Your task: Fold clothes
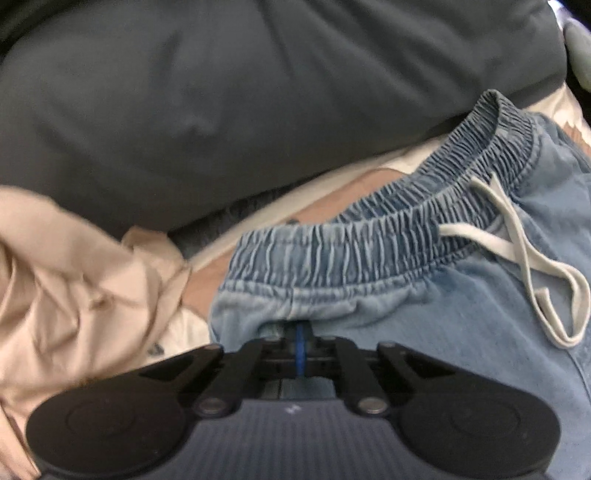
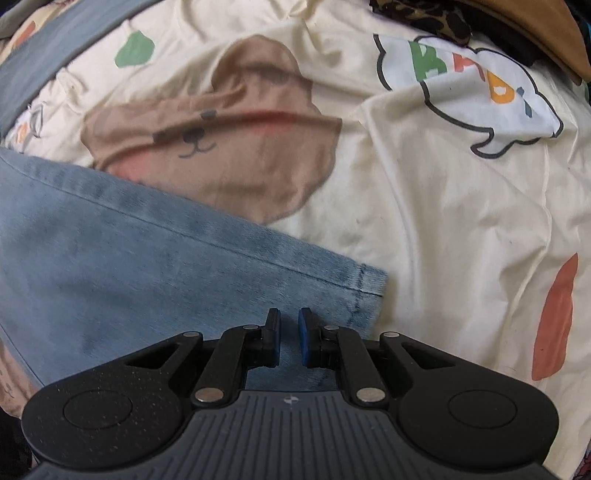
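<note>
Light blue denim trousers lie on the bed. In the left wrist view I see their elastic waistband and white drawstring. My left gripper is shut, its tips buried in a bunch of denim just below the waistband. In the right wrist view a trouser leg ends in a stitched hem. My right gripper points down over that leg end. Its jaws stand a narrow gap apart, and the pads do not press on the cloth.
A cream bed sheet printed with a brown bear and coloured shapes lies under everything. A dark grey pillow fills the far side. A crumpled beige garment lies at the left. Brown and leopard-print cloth sits at the top right.
</note>
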Tool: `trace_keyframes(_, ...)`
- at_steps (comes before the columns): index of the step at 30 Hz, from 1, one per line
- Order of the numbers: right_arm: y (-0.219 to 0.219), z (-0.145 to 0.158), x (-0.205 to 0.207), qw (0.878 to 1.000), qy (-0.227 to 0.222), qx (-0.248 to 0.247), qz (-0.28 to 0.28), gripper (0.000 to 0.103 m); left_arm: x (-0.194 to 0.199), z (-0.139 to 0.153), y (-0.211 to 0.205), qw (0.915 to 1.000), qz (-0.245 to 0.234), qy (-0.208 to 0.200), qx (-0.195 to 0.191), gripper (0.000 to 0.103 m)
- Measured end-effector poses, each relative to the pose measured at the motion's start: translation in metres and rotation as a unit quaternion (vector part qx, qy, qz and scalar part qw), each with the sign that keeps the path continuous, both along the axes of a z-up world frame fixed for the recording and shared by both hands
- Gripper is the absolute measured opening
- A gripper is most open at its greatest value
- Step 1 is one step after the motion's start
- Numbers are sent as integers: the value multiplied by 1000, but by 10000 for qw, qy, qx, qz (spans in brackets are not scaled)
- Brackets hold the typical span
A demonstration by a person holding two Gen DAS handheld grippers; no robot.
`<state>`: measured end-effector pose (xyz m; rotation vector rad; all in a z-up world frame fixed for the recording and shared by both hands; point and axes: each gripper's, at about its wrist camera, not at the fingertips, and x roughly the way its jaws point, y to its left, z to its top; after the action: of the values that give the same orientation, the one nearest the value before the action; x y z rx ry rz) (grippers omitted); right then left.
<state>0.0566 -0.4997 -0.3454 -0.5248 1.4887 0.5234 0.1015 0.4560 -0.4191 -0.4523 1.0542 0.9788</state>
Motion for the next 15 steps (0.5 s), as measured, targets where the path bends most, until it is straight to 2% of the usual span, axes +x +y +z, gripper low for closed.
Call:
trace_keyframes(8, -7, -8, -1, 9999, 33, -11, -169, 15, 0, 25, 1, 9996, -84, 175, -221, 4)
trace_keyframes(12, -9, -8, -2, 9998, 58, 65, -193, 15, -1, 46, -9, 9994, -335, 55, 7, 12)
trace_keyframes(15, -11, -9, -3, 9996, 100, 126, -252, 14, -2, 48, -9, 9996, -259, -89, -106, 14)
